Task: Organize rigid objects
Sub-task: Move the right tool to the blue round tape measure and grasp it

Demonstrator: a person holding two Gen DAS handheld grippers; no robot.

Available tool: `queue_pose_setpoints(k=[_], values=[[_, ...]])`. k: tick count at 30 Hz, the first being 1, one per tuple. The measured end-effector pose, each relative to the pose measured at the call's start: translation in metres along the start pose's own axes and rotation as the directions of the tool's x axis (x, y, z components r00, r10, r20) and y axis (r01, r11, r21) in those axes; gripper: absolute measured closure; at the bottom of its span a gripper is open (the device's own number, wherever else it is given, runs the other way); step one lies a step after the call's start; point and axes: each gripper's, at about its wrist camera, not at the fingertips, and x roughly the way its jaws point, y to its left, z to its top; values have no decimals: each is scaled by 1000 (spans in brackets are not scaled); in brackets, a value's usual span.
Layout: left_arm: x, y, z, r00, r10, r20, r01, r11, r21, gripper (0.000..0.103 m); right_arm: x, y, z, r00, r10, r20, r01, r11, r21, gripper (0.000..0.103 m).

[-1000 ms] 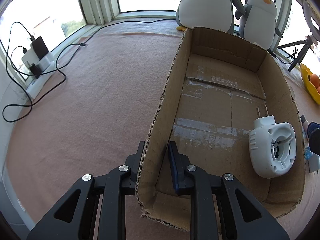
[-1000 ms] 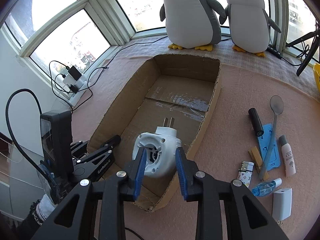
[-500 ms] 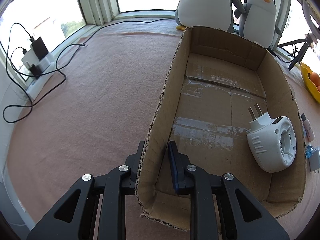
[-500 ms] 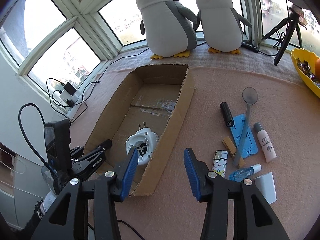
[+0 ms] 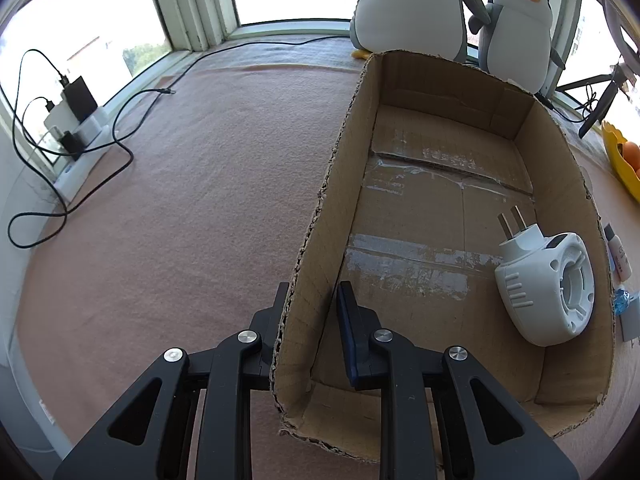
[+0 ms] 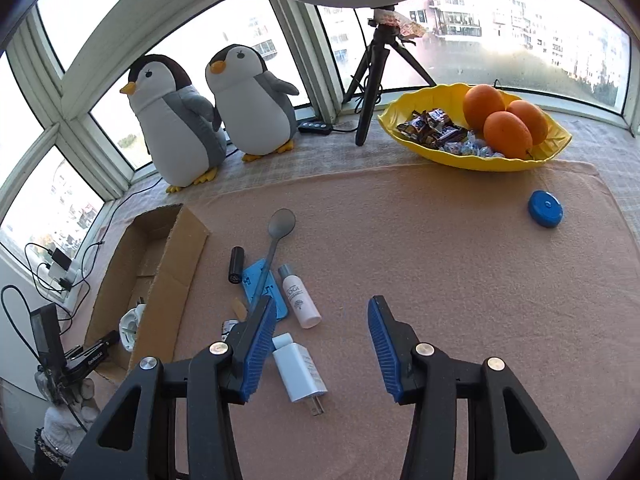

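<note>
Between the blue pads of the right gripper (image 6: 322, 344) nothing is held; its jaws stand apart over bare pink cloth and are not judged to be widening further. A second ago those pads bracketed the white plug-in device (image 5: 546, 284) inside the cardboard box (image 5: 560, 184); it has since been released and is now seen lying on the box floor against the right-hand wall, prongs pointing toward the far end. The gripper has been swung away from the box to the loose items outside it. Just beside its left pad lies the white charger (image 6: 298, 372), with the small white bottle (image 6: 300, 296), blue card (image 6: 264, 292), grey spoon (image 6: 276, 240) and black cylinder (image 6: 236, 264) beyond, and a blue round case (image 6: 545, 209) well apart to the right.

The left gripper (image 5: 310, 312) is clamped shut on the box's left wall, one finger outside and one inside, and has been kept in place, steadying the box.

One item is thus judged stowed; the charger appears the likeliest next pick.
</note>
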Motion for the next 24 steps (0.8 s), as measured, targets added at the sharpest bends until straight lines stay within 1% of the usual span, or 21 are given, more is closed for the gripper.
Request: queue_pose_setpoints(k=[2, 6, 10, 15, 18, 24], values=[[0, 0, 0, 1000, 2, -1, -2, 1000, 0, 83, 2, -27, 6, 998, -64, 17, 63, 998, 30, 56], [0, 0, 0, 1000, 5, 0, -5, 1000, 2, 83, 8, -80, 17, 984, -179, 23, 177, 981, 80, 55], [0, -1, 0, 1000, 10, 1, -10, 1000, 4, 82, 19, -121, 28, 969, -248, 18, 244, 963, 117, 54], [0, -1, 0, 1000, 15, 4, -15, 1000, 5, 82, 43, -153, 43, 964, -266, -16, 265, 953, 145, 54], [0, -1, 0, 1000, 15, 4, -15, 1000, 5, 82, 60, -162, 52, 957, -287, -37, 290, 947, 140, 54], [0, -1, 0, 1000, 17, 4, -17, 1000, 5, 82, 81, -178, 67, 954, -293, -58, 299, 938, 173, 54]])
